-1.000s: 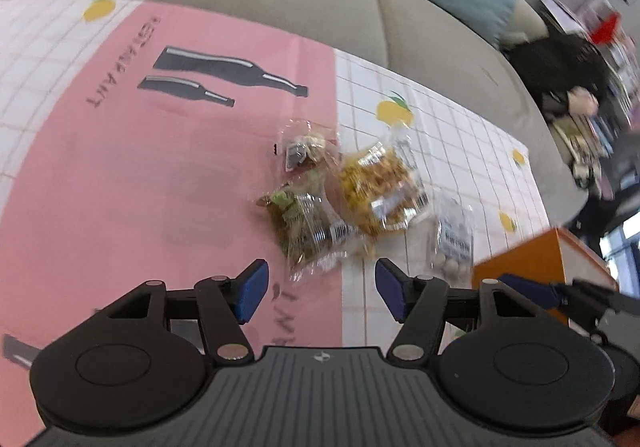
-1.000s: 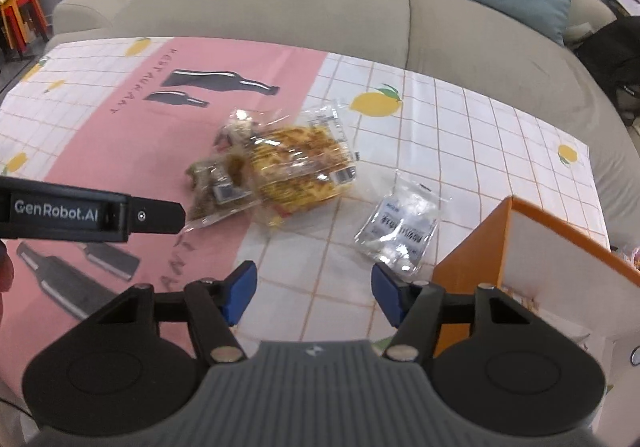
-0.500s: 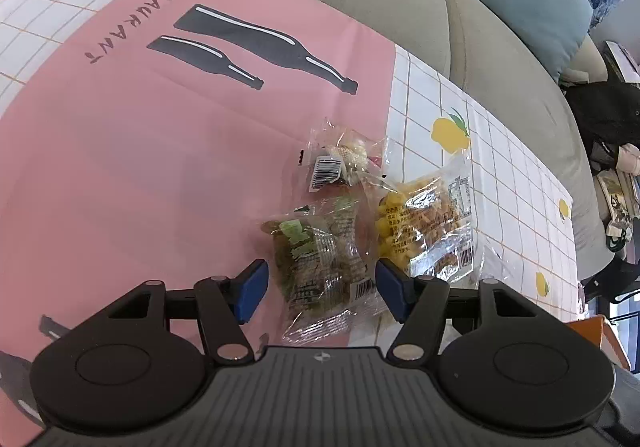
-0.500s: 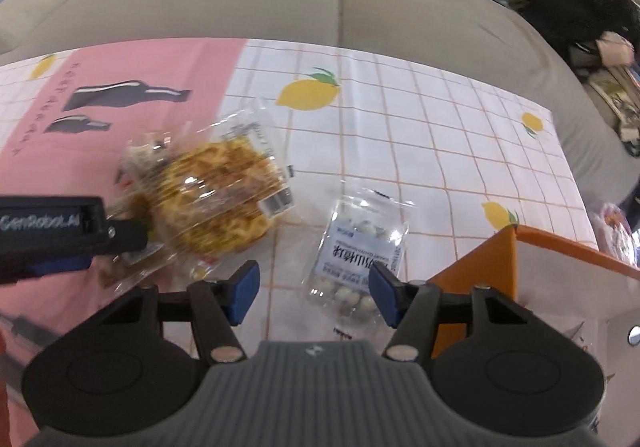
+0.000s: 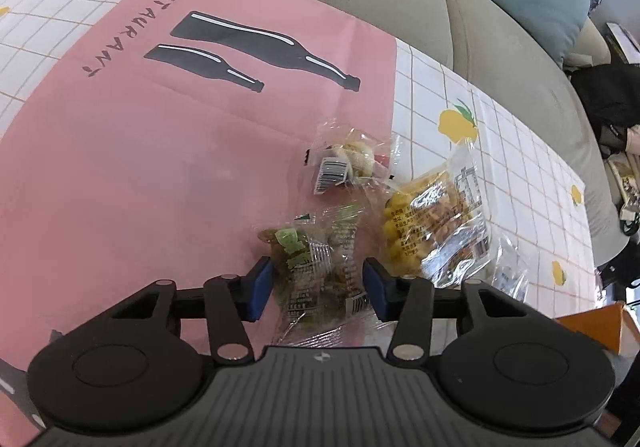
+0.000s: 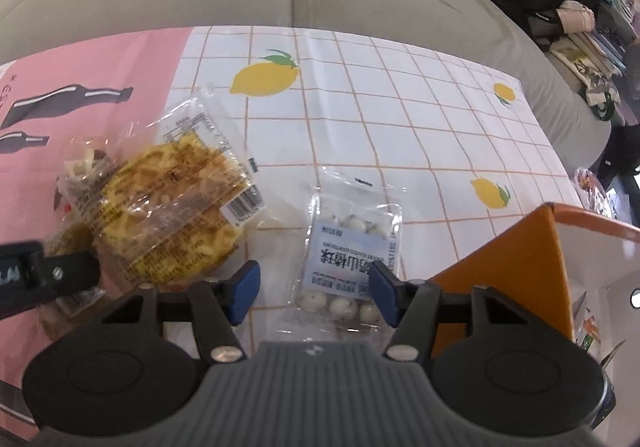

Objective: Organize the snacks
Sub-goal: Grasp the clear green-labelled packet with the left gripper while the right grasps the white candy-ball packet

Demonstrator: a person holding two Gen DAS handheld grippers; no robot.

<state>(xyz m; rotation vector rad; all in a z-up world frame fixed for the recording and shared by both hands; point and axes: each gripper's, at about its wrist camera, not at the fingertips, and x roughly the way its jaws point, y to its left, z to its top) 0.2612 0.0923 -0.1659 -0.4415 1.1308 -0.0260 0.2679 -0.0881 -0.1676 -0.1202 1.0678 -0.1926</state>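
Right wrist alone shows orange box point(image 6: 516, 259).

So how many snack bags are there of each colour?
Green bag: 1
Yellow bag: 1
White balls bag: 1
Bag with barcode label: 1
Total: 4

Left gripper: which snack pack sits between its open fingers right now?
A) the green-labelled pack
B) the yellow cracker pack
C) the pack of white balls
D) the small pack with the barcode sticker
A. In the left wrist view the left gripper is open with the green-labelled pack lying between its blue pads, while the yellow cracker pack lies off to the right of them.
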